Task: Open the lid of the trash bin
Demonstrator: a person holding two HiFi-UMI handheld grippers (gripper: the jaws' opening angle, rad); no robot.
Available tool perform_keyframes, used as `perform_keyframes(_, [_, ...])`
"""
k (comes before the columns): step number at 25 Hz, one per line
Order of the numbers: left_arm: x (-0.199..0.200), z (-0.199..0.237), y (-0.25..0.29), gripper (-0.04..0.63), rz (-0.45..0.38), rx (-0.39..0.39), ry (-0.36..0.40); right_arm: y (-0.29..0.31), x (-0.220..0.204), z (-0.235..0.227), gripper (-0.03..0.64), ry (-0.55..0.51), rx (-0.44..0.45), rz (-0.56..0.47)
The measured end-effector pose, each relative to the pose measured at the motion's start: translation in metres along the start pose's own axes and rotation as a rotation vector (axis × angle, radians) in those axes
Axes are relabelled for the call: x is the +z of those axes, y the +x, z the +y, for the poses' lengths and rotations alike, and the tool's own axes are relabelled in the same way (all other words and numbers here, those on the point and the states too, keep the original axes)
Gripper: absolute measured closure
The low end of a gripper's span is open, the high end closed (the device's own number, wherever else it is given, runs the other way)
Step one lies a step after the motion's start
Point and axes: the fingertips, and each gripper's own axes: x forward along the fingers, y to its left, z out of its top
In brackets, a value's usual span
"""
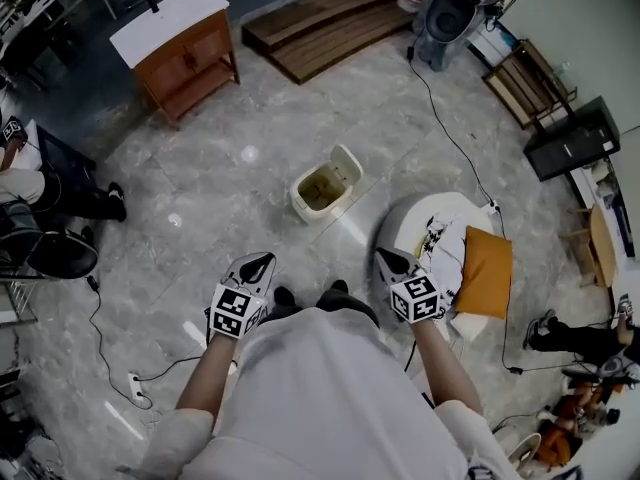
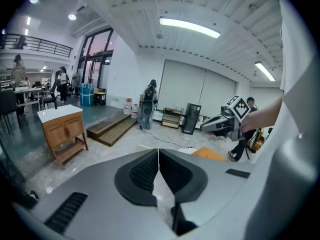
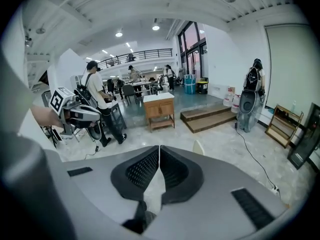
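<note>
A small cream trash bin [image 1: 322,190] stands on the marble floor a short way ahead of me. Its lid [image 1: 347,164] is tipped up at the far right side and the brownish inside shows. Both grippers hang close to my body, well short of the bin. The left gripper [image 1: 262,259] is shut and holds nothing; its jaws meet in the left gripper view [image 2: 158,155]. The right gripper [image 1: 383,256] is likewise shut and empty [image 3: 159,152]. Just past those jaws the lid's top edge [image 3: 198,147] peeks out.
A wooden cabinet with a white top [image 1: 185,50] stands at the back left, a low wooden platform [image 1: 322,23] behind the bin. To the right are a white round stand [image 1: 438,230] with an orange cushion [image 1: 486,270] and a black cable [image 1: 452,140]. A seated person [image 1: 45,190] is at left.
</note>
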Motion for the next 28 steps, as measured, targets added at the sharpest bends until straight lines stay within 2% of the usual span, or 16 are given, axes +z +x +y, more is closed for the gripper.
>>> perform_keyframes(16, [0.026,-0.054,0.017,0.577,-0.102,0.114,-0.107,-0.043,0.023,-0.046,0.586,-0.104,0.067,-0.093])
perform_keyframes(28, [0.042,-0.057,0.021,0.577,-0.145,0.166,-0.084,-0.051,0.027,-0.062,0.586,-0.141,0.082,-0.139])
